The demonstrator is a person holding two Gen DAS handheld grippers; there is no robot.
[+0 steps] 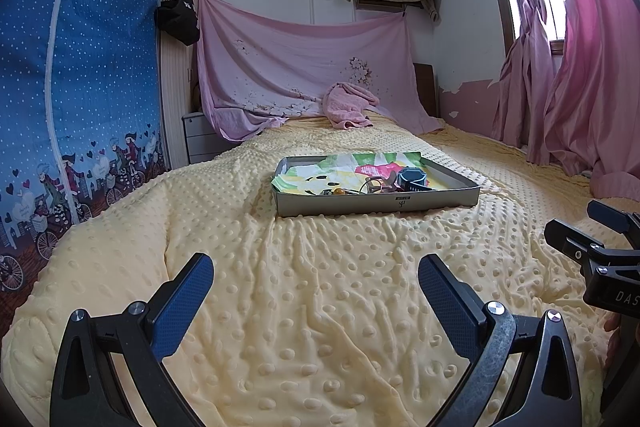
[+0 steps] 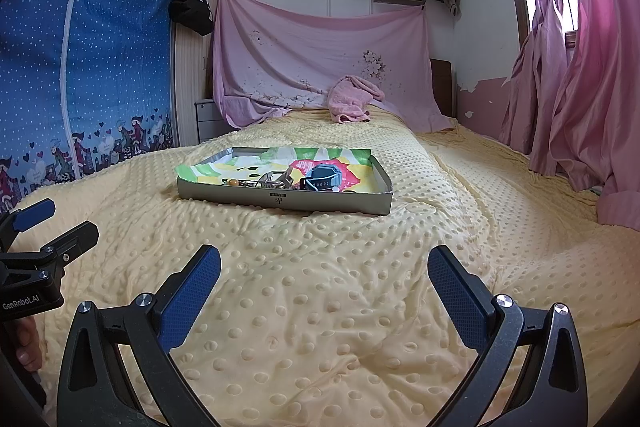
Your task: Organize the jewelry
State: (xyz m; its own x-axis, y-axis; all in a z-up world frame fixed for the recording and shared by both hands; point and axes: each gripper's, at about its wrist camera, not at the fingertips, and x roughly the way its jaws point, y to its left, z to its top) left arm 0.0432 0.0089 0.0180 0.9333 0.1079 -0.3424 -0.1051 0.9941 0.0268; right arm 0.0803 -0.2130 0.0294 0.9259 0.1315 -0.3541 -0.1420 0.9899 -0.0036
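I see yellow dotted blanket [image 1: 320,307] covering bed, filling most of both views. Pink sheet [image 1: 304,67] hangs at 12 o'clock, blue wardrobe cover [image 1: 80,87] at 9 o'clock, pink curtains [image 1: 580,87] at 3 o'clock. Grey tray [image 1: 376,205] sits on blanket at 12 o'clock, well apart from both tongs. Inside tray: watch [image 2: 320,177], tangled jewelry [image 2: 276,181], brown bead [image 2: 232,182] on colourful cloth lining. My left gripper [image 1: 316,291] spread apart, empty. My right gripper [image 2: 324,283] spread apart, empty, at left one's 3 o'clock.
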